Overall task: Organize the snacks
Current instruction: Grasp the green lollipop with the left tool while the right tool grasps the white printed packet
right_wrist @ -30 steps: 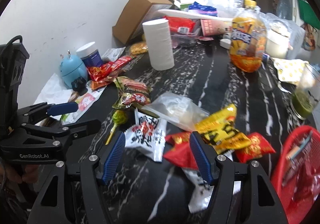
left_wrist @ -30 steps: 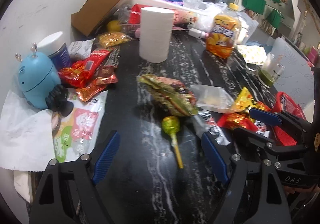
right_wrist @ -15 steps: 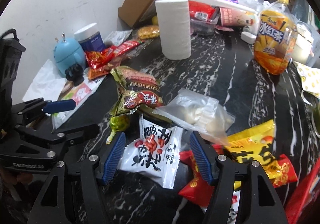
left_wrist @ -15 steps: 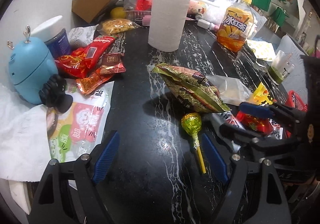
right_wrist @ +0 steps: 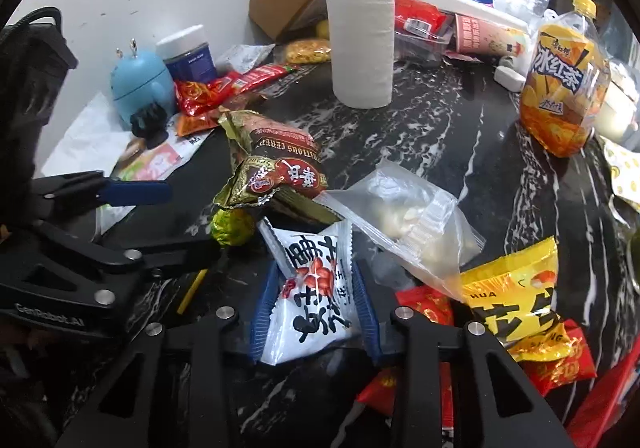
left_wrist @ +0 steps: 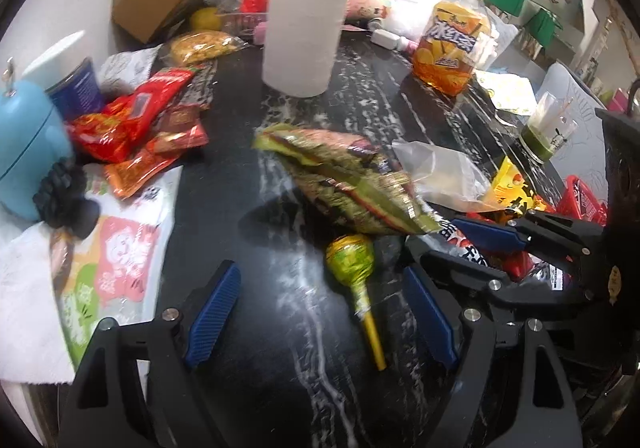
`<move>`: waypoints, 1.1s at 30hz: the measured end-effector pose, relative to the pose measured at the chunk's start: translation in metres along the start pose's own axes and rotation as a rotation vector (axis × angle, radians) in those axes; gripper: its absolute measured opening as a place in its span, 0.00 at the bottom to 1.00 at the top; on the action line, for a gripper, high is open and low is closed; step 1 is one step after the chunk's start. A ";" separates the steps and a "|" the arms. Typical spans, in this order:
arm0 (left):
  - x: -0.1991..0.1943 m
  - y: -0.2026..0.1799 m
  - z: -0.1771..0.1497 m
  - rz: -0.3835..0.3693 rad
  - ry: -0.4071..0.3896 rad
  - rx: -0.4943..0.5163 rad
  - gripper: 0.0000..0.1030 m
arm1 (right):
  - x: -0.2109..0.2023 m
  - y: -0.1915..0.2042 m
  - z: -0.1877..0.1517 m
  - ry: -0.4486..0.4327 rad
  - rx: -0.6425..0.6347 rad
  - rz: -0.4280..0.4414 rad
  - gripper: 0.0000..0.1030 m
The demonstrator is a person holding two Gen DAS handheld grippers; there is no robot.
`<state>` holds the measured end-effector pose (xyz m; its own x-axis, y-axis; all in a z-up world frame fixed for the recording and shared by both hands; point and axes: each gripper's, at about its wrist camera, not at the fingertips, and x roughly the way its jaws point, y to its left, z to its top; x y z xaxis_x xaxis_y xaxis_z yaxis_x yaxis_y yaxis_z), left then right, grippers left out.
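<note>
Hiding under gripper (right_wrist: 316, 312): packet (right_wrist: 316, 288) (half)

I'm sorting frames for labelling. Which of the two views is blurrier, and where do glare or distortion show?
Left wrist view: motion-smeared, the green-gold snack bag and blue container soft; overexposed window top centre. Right wrist view: sharper, print on the white peanut packet readable; glare on the clear plastic bag. Both: fisheye bending with dark corners.

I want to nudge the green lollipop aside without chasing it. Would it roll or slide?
The green lollipop has a round foil-wrapped head, so it would probably roll, likely swinging in an arc around its thin yellow stick. The glossy marble table looks slick, so sliding seems likely too. It looks light, so push gently.
</note>
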<state>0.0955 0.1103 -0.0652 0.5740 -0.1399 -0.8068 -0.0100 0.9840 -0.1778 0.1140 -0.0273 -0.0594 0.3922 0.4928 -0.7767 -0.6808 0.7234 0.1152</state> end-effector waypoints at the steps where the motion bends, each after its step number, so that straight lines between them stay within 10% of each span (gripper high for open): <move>1: 0.001 -0.002 0.002 0.001 -0.005 0.007 0.80 | -0.001 -0.001 0.000 -0.002 0.002 -0.005 0.35; 10: 0.016 -0.008 0.004 -0.002 0.026 0.036 0.64 | -0.003 -0.013 0.000 -0.008 0.041 0.029 0.35; 16: 0.017 -0.013 0.004 0.009 0.012 0.066 0.24 | -0.004 -0.016 -0.001 -0.013 0.047 0.045 0.35; 33: -0.019 -0.007 -0.014 -0.025 -0.019 0.010 0.23 | -0.023 0.005 -0.005 -0.041 0.020 0.061 0.35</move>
<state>0.0732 0.1045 -0.0567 0.5892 -0.1624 -0.7915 0.0122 0.9813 -0.1922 0.0984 -0.0373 -0.0437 0.3760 0.5551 -0.7419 -0.6918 0.7009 0.1738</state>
